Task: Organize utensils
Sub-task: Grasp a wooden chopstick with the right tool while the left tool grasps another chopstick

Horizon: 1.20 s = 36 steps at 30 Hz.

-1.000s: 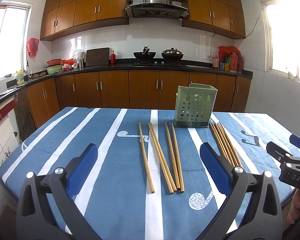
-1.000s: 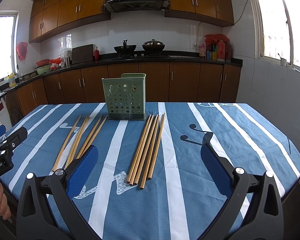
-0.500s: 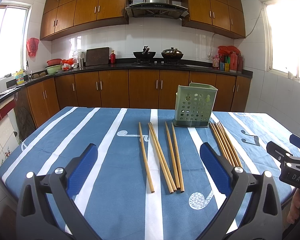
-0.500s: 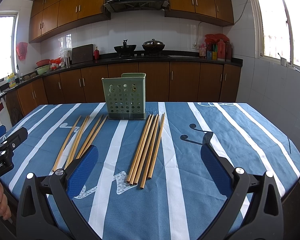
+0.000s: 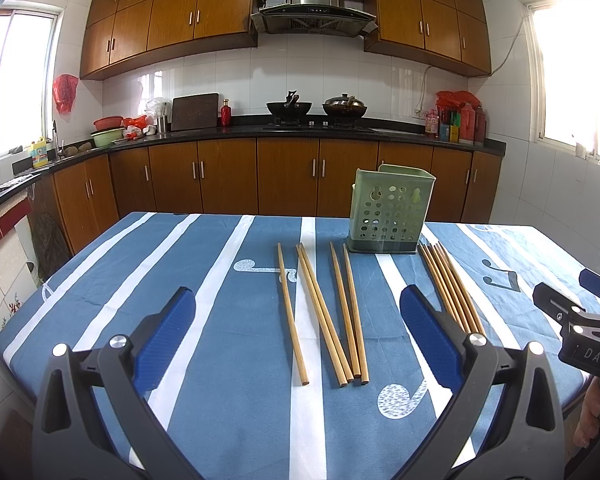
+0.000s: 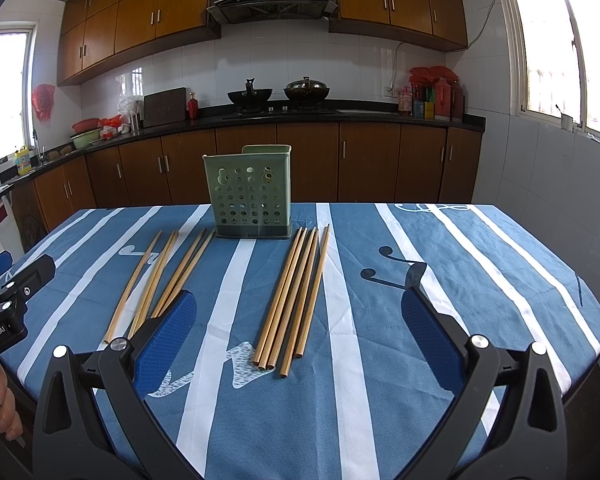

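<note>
Five slim round wooden chopsticks (image 5: 323, 314), pale tan and smooth, lie loosely fanned on the blue cloth with white stripes (image 5: 228, 280) covering the table. A second tight bundle of wooden chopsticks (image 6: 291, 298) lies well apart to their right, ends nearly even. Between the two groups, toward the far edge, stands an upright pale green plastic utensil holder (image 6: 249, 193), square, walls pierced with round holes, on a darker base. Cloth shows faint creases and white musical-note prints.

Room: brown wooden cabinets, white tile, black countertop, steel range hood (image 5: 314, 10), two dark woks on the stove.

Left gripper (image 5: 298, 310) spread wide, blue ribbed pads, nothing held. Right gripper (image 6: 299, 314) likewise wide, empty, above the near table edge.
</note>
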Each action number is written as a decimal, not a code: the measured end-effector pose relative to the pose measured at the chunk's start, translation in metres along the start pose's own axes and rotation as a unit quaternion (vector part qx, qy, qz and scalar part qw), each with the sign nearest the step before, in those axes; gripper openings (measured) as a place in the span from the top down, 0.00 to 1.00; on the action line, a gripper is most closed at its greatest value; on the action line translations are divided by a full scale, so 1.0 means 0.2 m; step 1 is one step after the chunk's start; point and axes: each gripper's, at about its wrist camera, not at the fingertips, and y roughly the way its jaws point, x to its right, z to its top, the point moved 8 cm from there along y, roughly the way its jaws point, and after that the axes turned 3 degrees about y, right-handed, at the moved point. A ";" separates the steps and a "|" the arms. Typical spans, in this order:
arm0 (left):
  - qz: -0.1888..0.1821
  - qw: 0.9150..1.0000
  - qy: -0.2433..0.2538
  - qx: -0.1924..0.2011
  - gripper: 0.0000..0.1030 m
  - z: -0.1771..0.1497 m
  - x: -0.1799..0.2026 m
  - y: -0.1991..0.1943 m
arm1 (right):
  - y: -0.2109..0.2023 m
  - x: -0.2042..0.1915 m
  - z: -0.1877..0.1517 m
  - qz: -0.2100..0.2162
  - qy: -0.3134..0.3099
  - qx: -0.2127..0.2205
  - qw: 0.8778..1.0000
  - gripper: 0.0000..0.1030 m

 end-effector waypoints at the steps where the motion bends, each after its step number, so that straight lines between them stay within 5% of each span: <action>1: 0.001 1.000 -0.001 -0.001 0.04 0.00 0.00 0.00 | 0.00 0.00 0.00 0.000 0.000 -0.001 1.000 0.02; 9: 0.030 0.998 -0.012 -0.057 0.04 -0.10 -0.06 0.13 | 0.17 0.08 -0.06 -0.018 0.027 -0.064 0.997 0.07; 17: 0.051 0.991 -0.030 -0.118 0.04 -0.18 -0.19 0.31 | 0.53 0.18 -0.18 -0.021 0.083 -0.189 0.978 0.57; 27: 0.042 0.985 -0.063 -0.156 0.04 -0.20 -0.30 0.44 | 0.73 0.13 -0.21 -0.012 0.064 -0.237 0.969 0.82; 29: 0.035 0.985 -0.057 -0.160 0.10 -0.20 -0.29 0.47 | 0.73 0.14 -0.21 -0.021 0.058 -0.234 0.970 0.92; 36: -0.009 0.978 -0.042 -0.204 0.44 -0.22 -0.20 0.62 | 0.74 0.28 -0.19 -0.049 0.088 -0.222 0.970 0.93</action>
